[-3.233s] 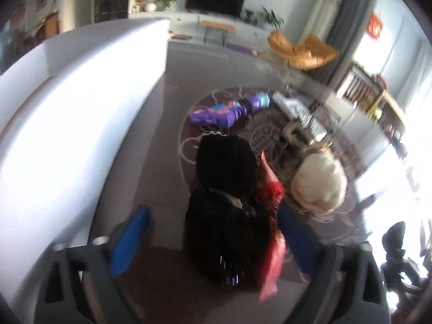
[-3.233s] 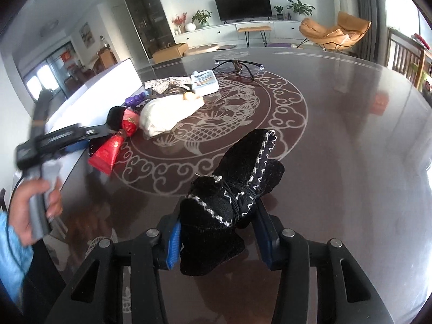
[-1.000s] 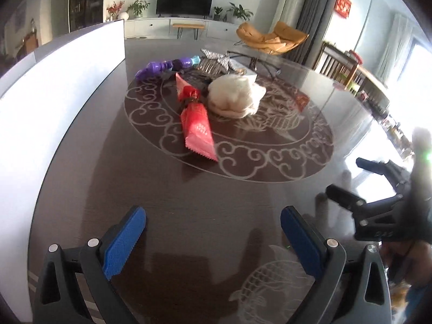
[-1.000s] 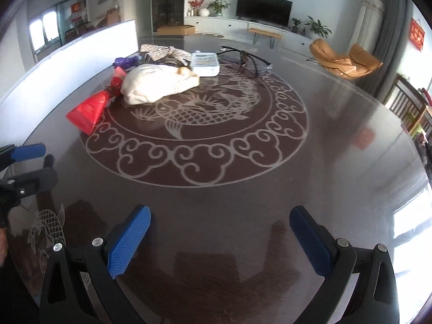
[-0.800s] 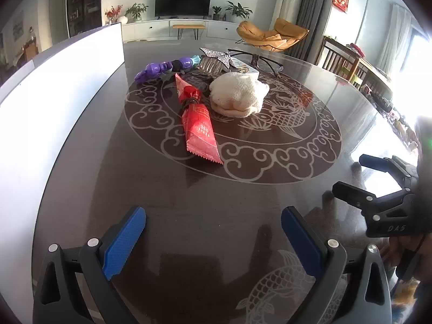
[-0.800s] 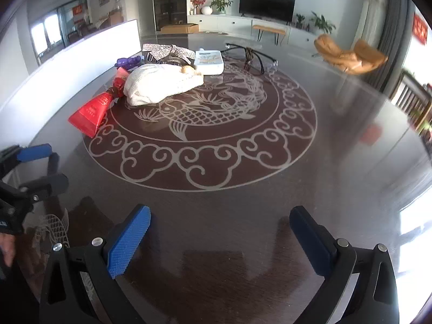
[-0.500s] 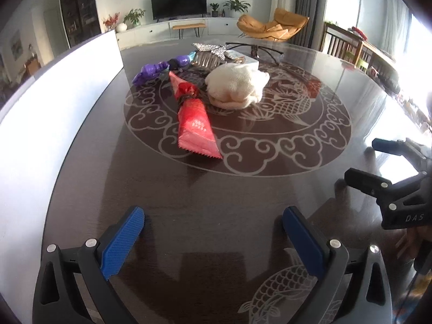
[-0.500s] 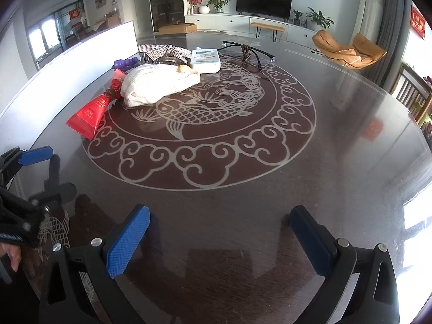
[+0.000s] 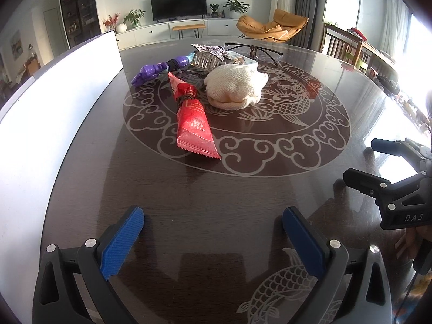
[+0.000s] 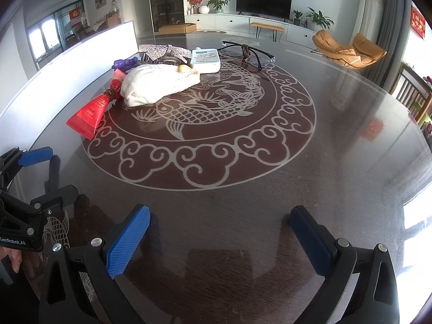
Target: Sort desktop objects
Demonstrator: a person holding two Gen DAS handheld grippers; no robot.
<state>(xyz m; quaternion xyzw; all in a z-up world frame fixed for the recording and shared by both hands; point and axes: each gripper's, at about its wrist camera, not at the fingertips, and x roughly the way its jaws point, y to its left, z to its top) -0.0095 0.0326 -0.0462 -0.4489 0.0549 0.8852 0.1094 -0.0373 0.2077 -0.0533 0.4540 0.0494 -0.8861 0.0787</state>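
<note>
A red snack packet [image 9: 192, 121] [image 10: 93, 112] lies on the dark round table [image 9: 216, 197], tied at its neck. Beside it rests a cream knitted cloth [image 9: 236, 87] [image 10: 158, 83]. Behind them are a purple toy [image 9: 155, 70], a sparkly hair clip [image 9: 209, 54] [image 10: 162, 49], a white box [image 10: 205, 58] and black glasses [image 10: 247, 50]. My left gripper [image 9: 213, 239] hovers open over the near table edge, nothing between its blue pads. My right gripper [image 10: 220, 236] is open too, empty, and shows at the right of the left wrist view.
A long white panel [image 9: 51, 102] [image 10: 73, 56] runs along the table's left side. Beyond the table stand a TV cabinet [image 9: 178, 28], an orange lounge chair [image 10: 348, 48] and wooden chairs [image 9: 348, 46]. A hand [image 10: 16, 263] grips the left tool's handle.
About three seconds ago each gripper held a black plush item; both are now open and empty, and those items are out of view. Over the last second both grippers drifted only slightly.
</note>
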